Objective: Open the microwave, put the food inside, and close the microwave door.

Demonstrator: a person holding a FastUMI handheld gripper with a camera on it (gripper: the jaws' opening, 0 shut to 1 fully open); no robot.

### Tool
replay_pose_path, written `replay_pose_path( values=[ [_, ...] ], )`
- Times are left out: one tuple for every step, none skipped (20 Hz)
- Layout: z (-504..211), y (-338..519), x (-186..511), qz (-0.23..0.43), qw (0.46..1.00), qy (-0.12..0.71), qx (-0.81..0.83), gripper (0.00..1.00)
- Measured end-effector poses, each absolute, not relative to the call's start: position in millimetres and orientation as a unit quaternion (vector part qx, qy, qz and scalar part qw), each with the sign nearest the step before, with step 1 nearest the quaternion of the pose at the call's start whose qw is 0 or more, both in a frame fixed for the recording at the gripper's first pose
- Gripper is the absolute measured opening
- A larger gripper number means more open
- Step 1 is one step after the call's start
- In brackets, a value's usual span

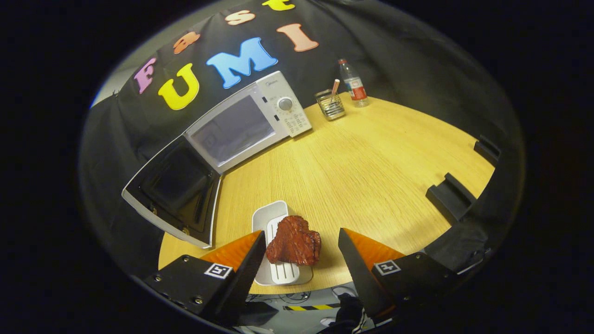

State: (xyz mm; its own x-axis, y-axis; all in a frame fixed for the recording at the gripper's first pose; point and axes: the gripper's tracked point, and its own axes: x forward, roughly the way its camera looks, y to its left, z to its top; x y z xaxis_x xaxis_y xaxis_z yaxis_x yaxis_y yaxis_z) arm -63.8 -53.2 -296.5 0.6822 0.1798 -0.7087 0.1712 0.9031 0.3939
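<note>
With the microwave door already swung open at upper left, my gripper hovers wide open around the steak on its white tray, holding nothing; closing off-centre could push the meat off.

- wooden table, light yellow top
- microwave at back, door swung open
- white tray holding meat
- mesh holder, bottle at far edge
- dark brackets, possibly clamps, along the table's side

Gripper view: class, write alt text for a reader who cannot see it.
The open claw flanks a steak on a white tray on a wooden table. Beyond stands a white microwave, its door swung open.
</note>
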Motion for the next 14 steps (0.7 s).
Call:
replay_pose_path(
  values=[
    [-299, -51, -66, 0.006, 0.885, 0.402, 0.236, 0.96],
    [-302, -52, -66, 0.003, 0.88, 0.405, 0.249, 0.86],
    [-303, -51, -68, 0.007, 0.874, 0.41, 0.261, 0.79],
    [-306, -49, -68, 0.009, 0.87, 0.413, 0.269, 0.77],
    [-307, -48, -68, 0.012, 0.869, 0.415, 0.271, 0.77],
    [-306, -49, -64, 0.009, 0.871, 0.41, 0.27, 0.77],
    [-307, -48, -56, 0.006, 0.872, 0.406, 0.274, 0.6],
    [-305, -49, -51, 0.013, 0.871, 0.404, 0.278, 0.43],
    [-302, -45, -57, 0.02, 0.869, 0.404, 0.285, 0.43],
    [-310, -46, -52, 0.021, 0.871, 0.399, 0.287, 0.43],
    [-293, -51, -59, 0.014, 0.871, 0.398, 0.288, 0.33],
    [-293, -42, -52, 0.024, 0.871, 0.389, 0.298, 0.23],
    [-286, -44, -53, 0.028, 0.872, 0.391, 0.293, 0.13],
    [-288, -38, -51, 0.039, 0.875, 0.39, 0.283, 0.13]
  ],
)
